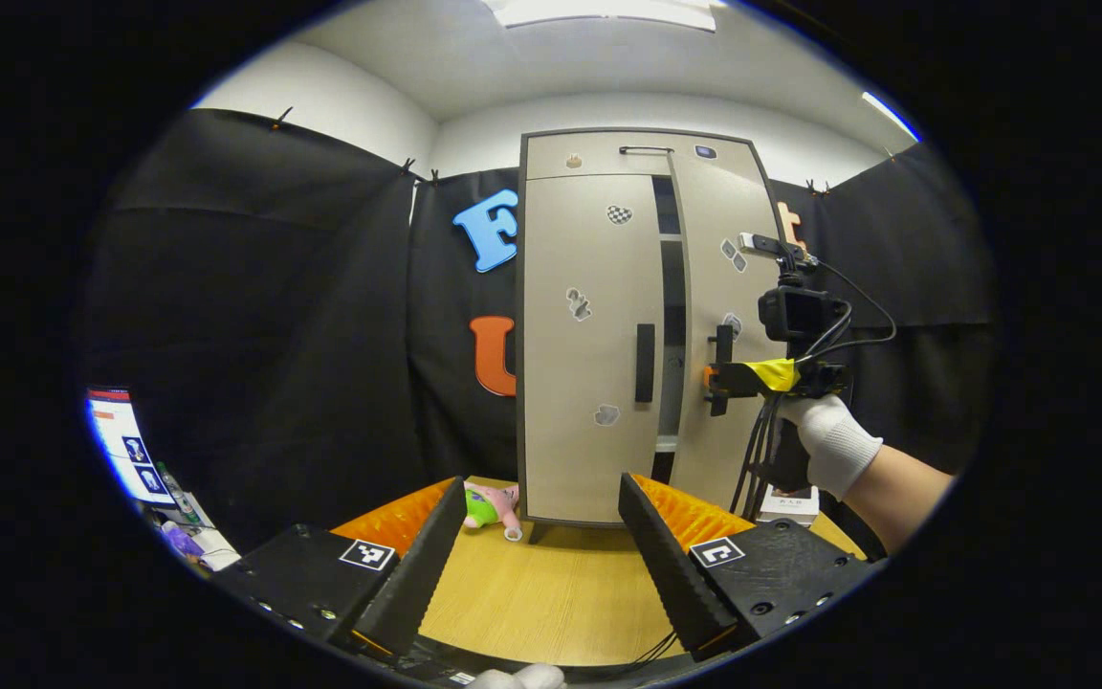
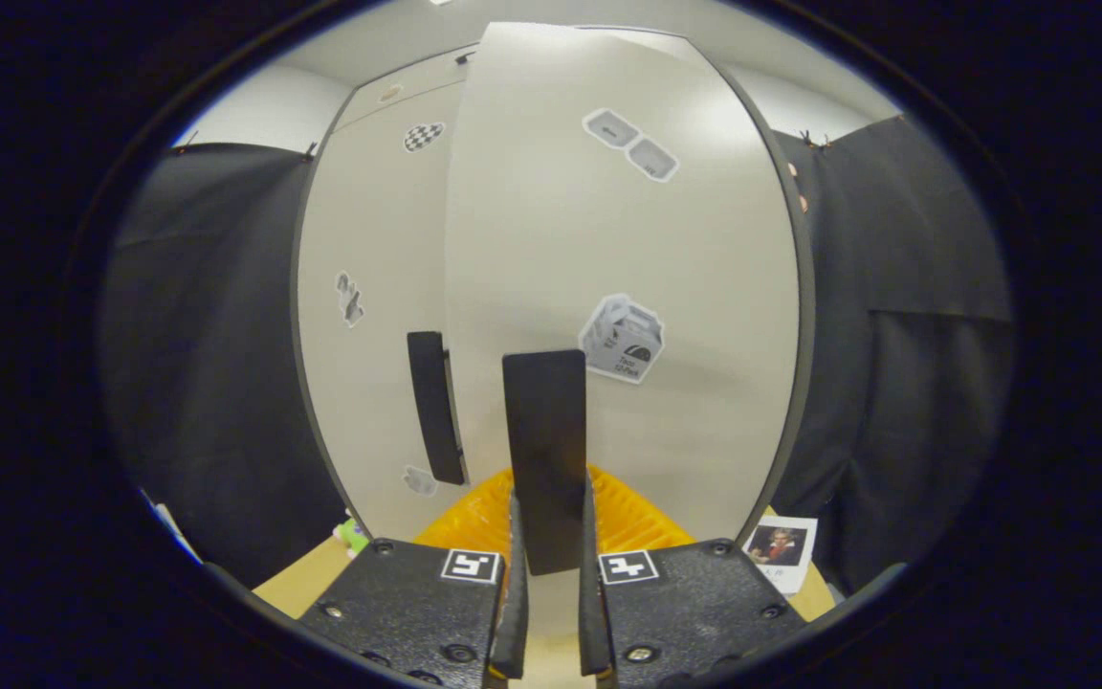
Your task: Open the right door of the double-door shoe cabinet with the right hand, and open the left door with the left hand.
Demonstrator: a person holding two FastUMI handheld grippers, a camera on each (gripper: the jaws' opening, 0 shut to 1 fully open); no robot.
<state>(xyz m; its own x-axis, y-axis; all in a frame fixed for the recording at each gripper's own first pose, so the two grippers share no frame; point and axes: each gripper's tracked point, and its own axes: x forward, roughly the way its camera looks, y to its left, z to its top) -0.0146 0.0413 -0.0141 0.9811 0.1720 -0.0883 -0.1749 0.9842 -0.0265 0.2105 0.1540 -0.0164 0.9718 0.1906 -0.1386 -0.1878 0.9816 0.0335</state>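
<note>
A tall beige double-door shoe cabinet stands on the wooden table. Its left door is closed, with a dark vertical handle. The right door stands ajar, a dark gap showing beside it. In the left gripper view the right gripper, held by a gloved hand, is clamped on the right door's handle. In the right gripper view, that gripper is shut on the right door's dark handle, the door close in front. My left gripper hangs open, well short of the cabinet.
A pink and green plush toy lies on the table by the cabinet's left foot. A small card with a picture sits at the table's right edge. A screen and small items are at far left.
</note>
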